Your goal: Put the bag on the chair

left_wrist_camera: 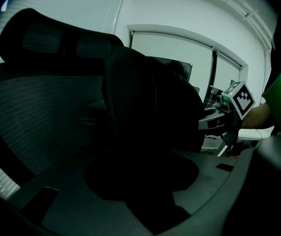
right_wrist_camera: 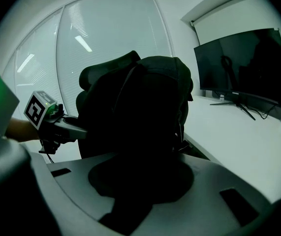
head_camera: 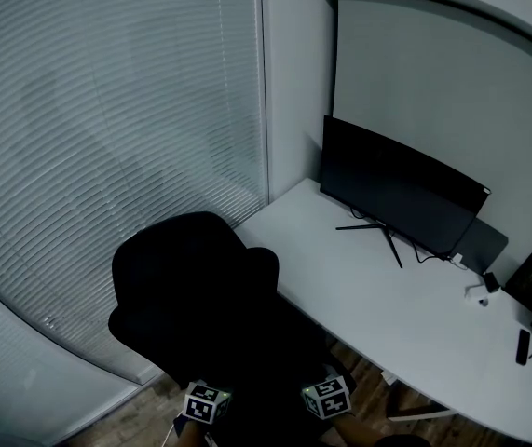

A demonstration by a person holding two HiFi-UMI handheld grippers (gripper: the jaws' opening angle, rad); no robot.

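Observation:
A black office chair (head_camera: 168, 264) stands by the window blinds, its mesh back (left_wrist_camera: 37, 107) showing in the left gripper view. A black bag (head_camera: 261, 338) sits upright in front of the chair back, over the seat. My left gripper (head_camera: 217, 385) and right gripper (head_camera: 320, 380) are at the bag's near side, each shut on dark bag fabric. That fabric fills the jaws of the left gripper (left_wrist_camera: 140, 181) and the right gripper (right_wrist_camera: 140, 181). The bag (right_wrist_camera: 155, 107) rises tall between the two. Whether its bottom rests on the seat is hidden in the dark.
A white desk (head_camera: 405, 305) runs along the right with a dark monitor (head_camera: 396, 189) on a thin stand, cables and small devices at its far end. Window blinds (head_camera: 107, 110) close off the left. Wood floor shows under the desk edge.

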